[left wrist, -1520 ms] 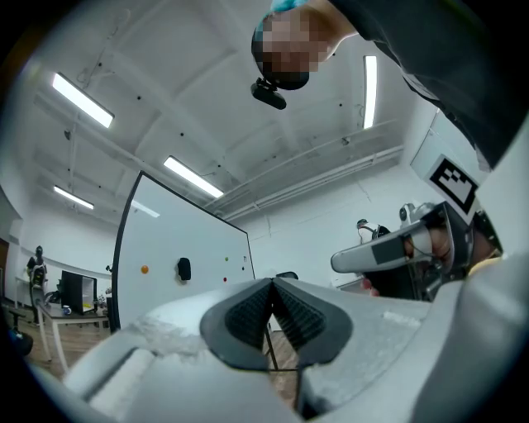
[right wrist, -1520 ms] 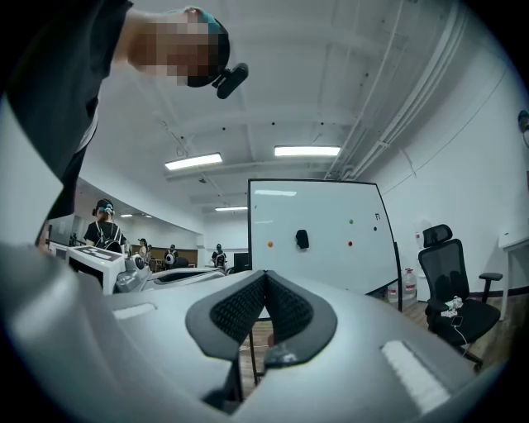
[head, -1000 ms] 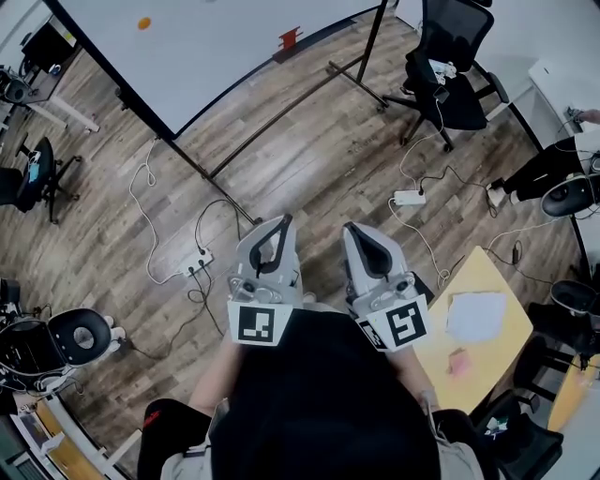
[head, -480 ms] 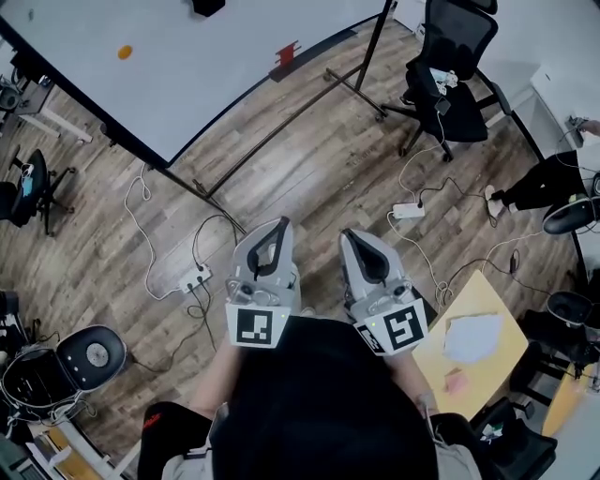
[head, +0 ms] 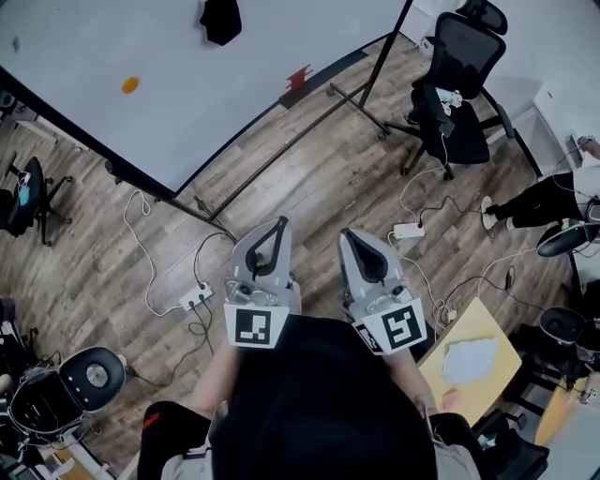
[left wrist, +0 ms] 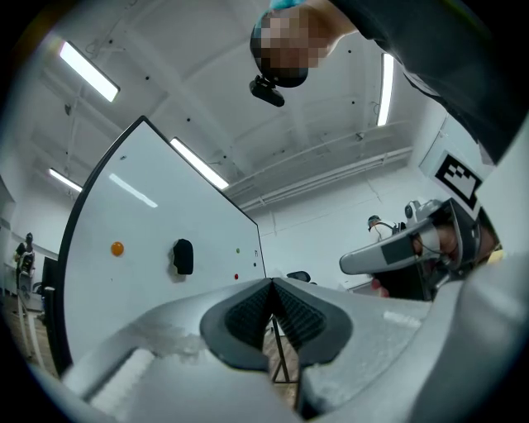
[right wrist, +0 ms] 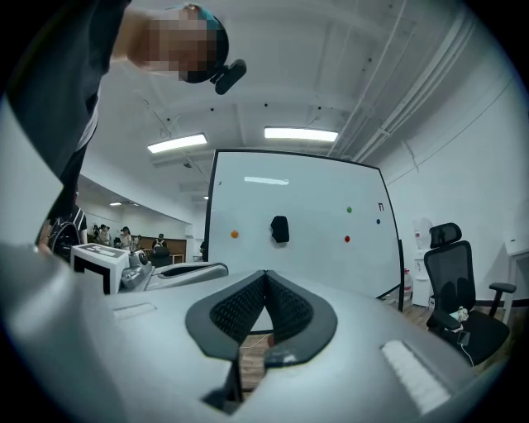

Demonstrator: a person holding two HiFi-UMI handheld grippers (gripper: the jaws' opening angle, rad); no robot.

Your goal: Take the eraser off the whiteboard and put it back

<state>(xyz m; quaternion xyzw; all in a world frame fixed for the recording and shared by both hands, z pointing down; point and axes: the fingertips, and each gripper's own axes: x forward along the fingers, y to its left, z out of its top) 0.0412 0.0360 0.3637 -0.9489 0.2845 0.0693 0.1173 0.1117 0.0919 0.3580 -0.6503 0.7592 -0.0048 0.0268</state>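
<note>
The black eraser (head: 220, 21) sticks to the whiteboard (head: 112, 47) at the top of the head view, right of an orange magnet (head: 130, 85). It is far ahead of both grippers. My left gripper (head: 279, 223) and right gripper (head: 348, 232) are held side by side over the wooden floor, both shut and empty. In the left gripper view the eraser (left wrist: 183, 256) lies left of the closed jaws (left wrist: 271, 283). The right gripper view has the eraser (right wrist: 280, 229) almost straight above its closed jaws (right wrist: 265, 274).
The whiteboard's stand legs (head: 281, 150) cross the floor ahead. A black office chair (head: 459, 75) stands at the right, a power strip (head: 410, 230) and cables lie on the floor, and a yellow table (head: 497, 375) sits at the lower right. A red item (head: 298, 80) rests at the board's bottom edge.
Both grippers and the head have moved toward the whiteboard. The board fills more of the head view, and the eraser has come into that view at the top.
</note>
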